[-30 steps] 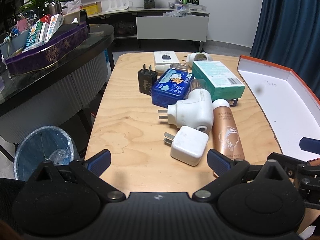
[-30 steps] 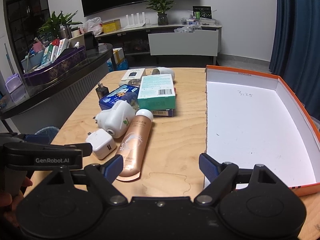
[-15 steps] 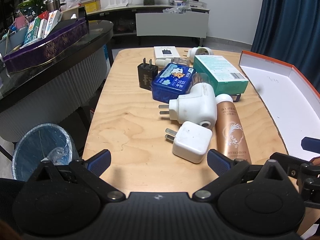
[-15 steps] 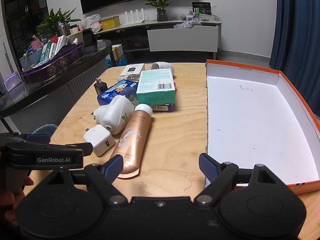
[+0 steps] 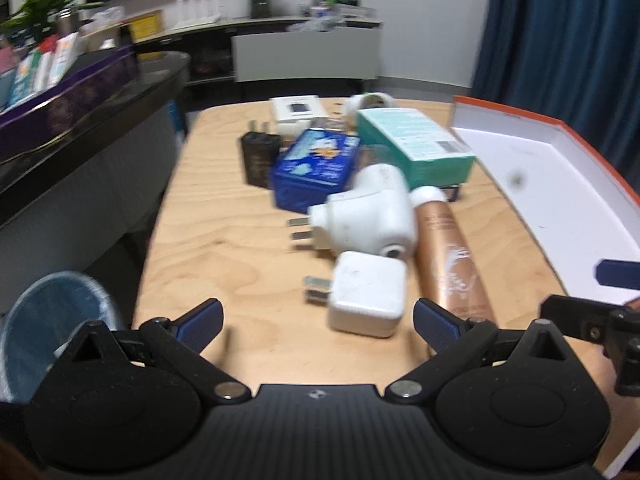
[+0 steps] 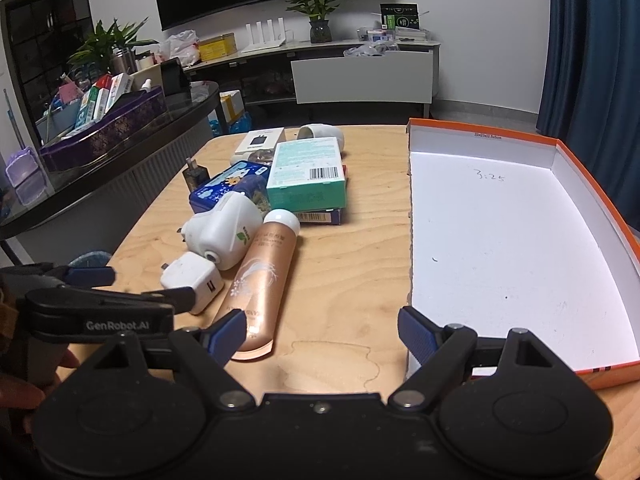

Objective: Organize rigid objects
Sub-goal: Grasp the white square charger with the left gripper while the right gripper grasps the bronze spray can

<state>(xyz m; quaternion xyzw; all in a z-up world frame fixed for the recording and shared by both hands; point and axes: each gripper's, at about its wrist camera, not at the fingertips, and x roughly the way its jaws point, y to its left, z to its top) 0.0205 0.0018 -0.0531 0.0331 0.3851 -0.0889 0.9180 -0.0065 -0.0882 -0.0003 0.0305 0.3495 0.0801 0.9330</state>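
Observation:
A pile of rigid items lies on the wooden table (image 5: 224,248): a square white charger (image 5: 366,294) (image 6: 192,276), a white plug-in device (image 5: 364,214) (image 6: 224,234), a copper bottle (image 5: 452,260) (image 6: 262,280) on its side, a blue tin (image 5: 316,168), a teal box (image 5: 412,144) (image 6: 306,172) and a black charger (image 5: 260,156). My left gripper (image 5: 316,320) is open, just short of the white charger. My right gripper (image 6: 322,332) is open over bare wood between the bottle and the orange-rimmed white box (image 6: 500,232) (image 5: 560,176).
A small white box (image 6: 260,142) and a white round item (image 6: 320,133) lie at the table's far end. A blue-lined bin (image 5: 52,320) stands on the floor at the left, beside a dark counter (image 6: 100,176). The other gripper shows at each view's edge.
The left gripper has moved forward toward the white charger, and its view is motion-blurred. The right gripper has edged slightly forward. Both stay open.

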